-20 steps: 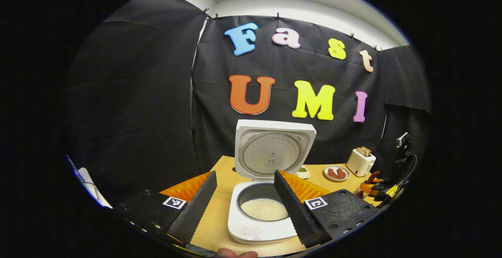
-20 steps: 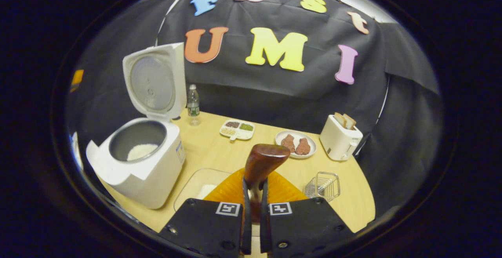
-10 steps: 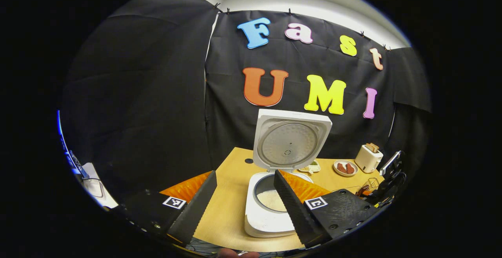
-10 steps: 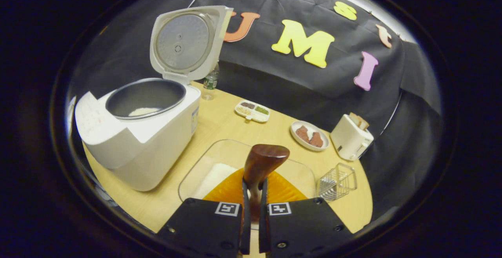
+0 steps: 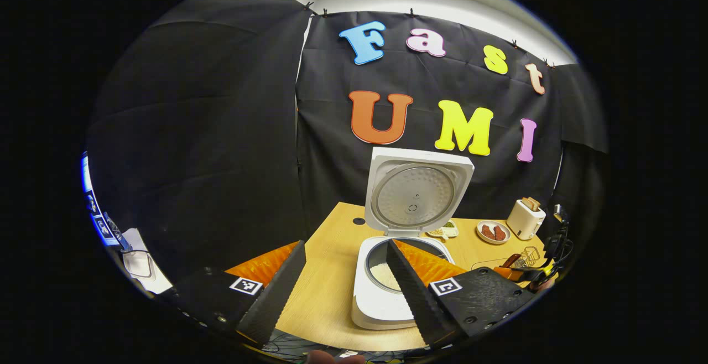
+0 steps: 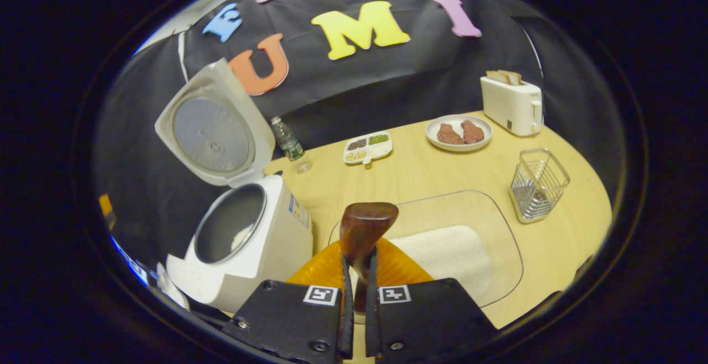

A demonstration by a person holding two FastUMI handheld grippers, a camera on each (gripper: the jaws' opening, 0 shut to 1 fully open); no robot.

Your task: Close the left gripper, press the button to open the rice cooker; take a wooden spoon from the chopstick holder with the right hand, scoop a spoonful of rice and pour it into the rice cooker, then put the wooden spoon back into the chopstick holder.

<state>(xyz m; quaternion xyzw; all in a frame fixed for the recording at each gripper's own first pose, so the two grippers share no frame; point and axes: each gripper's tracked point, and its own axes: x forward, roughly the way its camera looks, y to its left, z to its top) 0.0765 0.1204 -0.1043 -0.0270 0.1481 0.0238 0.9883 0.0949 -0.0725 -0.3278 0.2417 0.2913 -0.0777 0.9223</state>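
The white rice cooker (image 5: 387, 303) stands on the wooden table (image 5: 326, 292) with its lid (image 5: 417, 195) up and rice (image 5: 381, 274) in the pot. My left gripper (image 5: 345, 244) hangs open in front of it, its fingers apart and holding nothing. My right gripper (image 6: 358, 259) is shut on the handle of the dark wooden spoon (image 6: 368, 224), whose bowl points up above a glass tray (image 6: 500, 217) of white rice (image 6: 442, 250). The cooker (image 6: 249, 242) is to its left. The wire chopstick holder (image 6: 537, 184) stands at the right of the tray.
At the back of the table stand a toaster (image 6: 511, 107), a plate of meat (image 6: 458, 131), a divided dish of grains (image 6: 368, 148) and a water bottle (image 6: 289, 143). The table edge curves close behind the holder.
My right gripper has swung with the spoon from facing the cooker to above the rice tray, rolling as it went. My left gripper has drawn back from the cooker and stays open.
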